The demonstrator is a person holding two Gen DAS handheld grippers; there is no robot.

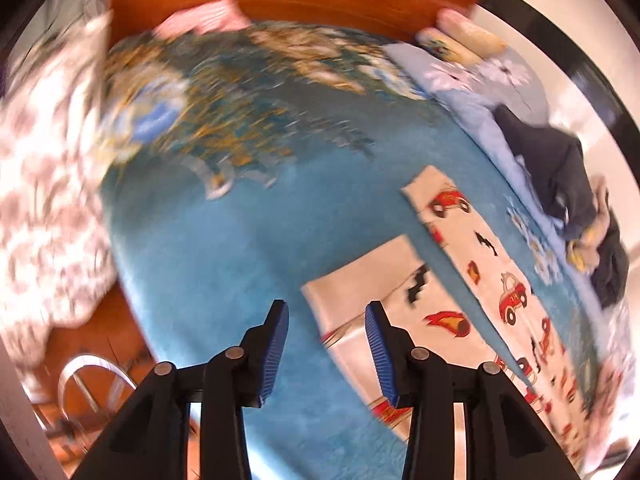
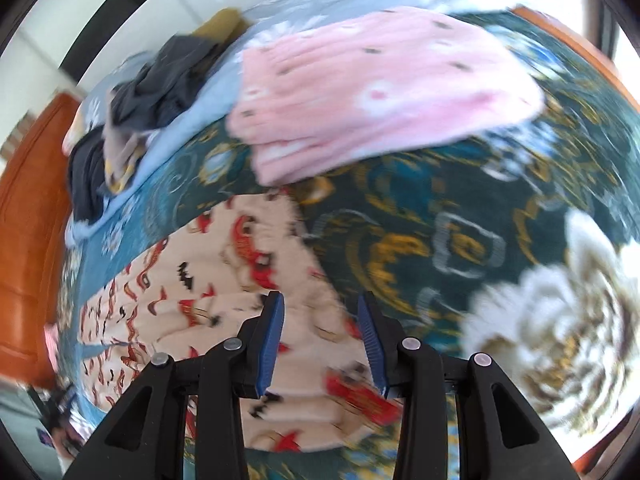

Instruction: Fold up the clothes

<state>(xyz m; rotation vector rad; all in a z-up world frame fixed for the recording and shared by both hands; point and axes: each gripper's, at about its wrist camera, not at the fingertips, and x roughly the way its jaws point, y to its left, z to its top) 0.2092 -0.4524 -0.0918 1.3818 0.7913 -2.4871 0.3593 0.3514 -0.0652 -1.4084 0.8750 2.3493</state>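
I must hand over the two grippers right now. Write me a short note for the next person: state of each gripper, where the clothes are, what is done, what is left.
Left gripper: open, nothing between the pads, above the blue bedspread beside the trouser legs.
Right gripper: open, holding nothing, above the same garment.
Cream car-print trousers: lying flat on the bed, both legs spread apart, not yet folded.
Pink folded cloth: lies folded beyond the trousers.
Dark crumpled clothes: in a heap on the light blue sheet, not folded.
Left to do: fold the trousers, then the dark heap.
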